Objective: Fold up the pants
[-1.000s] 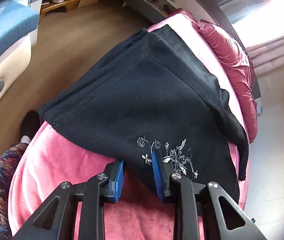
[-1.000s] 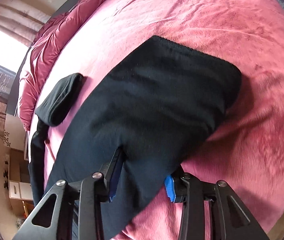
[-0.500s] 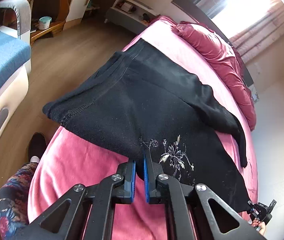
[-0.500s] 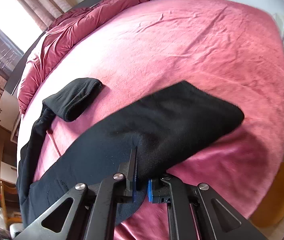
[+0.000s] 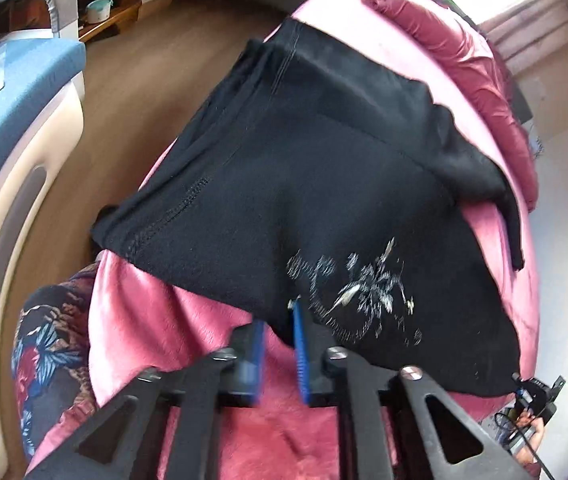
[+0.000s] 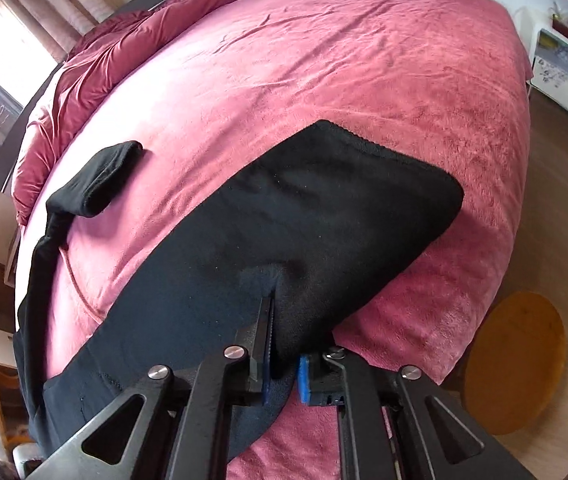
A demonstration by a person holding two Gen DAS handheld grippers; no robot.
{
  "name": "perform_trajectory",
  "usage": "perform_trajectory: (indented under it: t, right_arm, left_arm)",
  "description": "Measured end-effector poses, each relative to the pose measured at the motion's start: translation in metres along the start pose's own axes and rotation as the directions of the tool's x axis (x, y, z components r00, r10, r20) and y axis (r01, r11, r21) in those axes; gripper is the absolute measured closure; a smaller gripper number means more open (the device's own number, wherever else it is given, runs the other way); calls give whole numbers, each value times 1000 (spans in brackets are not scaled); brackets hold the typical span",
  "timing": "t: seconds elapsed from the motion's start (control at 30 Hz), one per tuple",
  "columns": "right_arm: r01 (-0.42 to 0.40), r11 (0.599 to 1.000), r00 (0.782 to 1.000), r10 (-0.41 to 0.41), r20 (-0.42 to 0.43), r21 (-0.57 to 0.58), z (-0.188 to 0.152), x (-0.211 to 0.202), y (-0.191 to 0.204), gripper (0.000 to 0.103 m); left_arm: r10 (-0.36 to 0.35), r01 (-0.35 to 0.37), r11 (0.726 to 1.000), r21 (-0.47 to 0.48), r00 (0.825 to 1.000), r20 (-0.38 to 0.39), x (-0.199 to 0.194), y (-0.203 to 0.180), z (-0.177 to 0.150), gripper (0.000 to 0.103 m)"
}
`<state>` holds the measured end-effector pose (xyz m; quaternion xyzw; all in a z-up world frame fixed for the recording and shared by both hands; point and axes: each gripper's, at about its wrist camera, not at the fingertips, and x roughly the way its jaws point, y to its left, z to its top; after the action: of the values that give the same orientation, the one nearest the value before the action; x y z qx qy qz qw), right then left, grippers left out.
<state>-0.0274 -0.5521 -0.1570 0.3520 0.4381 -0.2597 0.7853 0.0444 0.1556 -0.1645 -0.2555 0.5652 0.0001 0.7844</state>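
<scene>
Black pants (image 5: 324, 168) with pale flower embroidery (image 5: 368, 292) lie on a pink bed cover (image 5: 155, 320). My left gripper (image 5: 277, 330) is shut on the near edge of the pants beside the embroidery. In the right wrist view the pants leg (image 6: 324, 216) stretches across the cover (image 6: 324, 60), and my right gripper (image 6: 284, 344) is shut on a raised pinch of its near edge. The other leg's end (image 6: 95, 180) lies folded back at the left.
A dark red duvet (image 6: 123, 40) is bunched at the head of the bed. A blue and cream chair (image 5: 11, 100) stands on the wooden floor at the left. A round orange stool (image 6: 516, 360) stands by the bed's right side. A person's patterned clothing (image 5: 51, 352) shows low left.
Both grippers closed on the pants' near edge within the last second. The fabric now bunches up between each pair of fingers and is lifted slightly.
</scene>
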Motion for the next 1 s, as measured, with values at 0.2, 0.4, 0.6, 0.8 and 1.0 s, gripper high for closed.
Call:
perform_trajectory:
  t: [0.2, 0.4, 0.6, 0.8, 1.0]
  right_arm:
    - [187, 981, 975, -178, 133, -57, -2, -42, 9, 49]
    - [75, 972, 982, -32, 188, -224, -13, -70, 70, 40]
    - [-177, 882, 984, 165, -66, -436, -64, -26, 171, 36]
    - [-252, 821, 963, 160, -216, -512, -112, 18, 228, 36]
    - [-263, 814, 950, 124, -287, -517, -131, 41, 247, 36]
  left_arm:
    - [25, -23, 999, -28, 998, 53, -39, 23, 6, 79]
    - [14, -4, 998, -68, 988, 155, -62, 35, 60, 79]
    - [-28, 39, 998, -56, 983, 181, -39, 9, 136, 74]
    - [-104, 125, 981, -148, 984, 145, 2, -1, 218, 74]
    - [-132, 154, 953, -260, 986, 102, 57, -1, 280, 72]
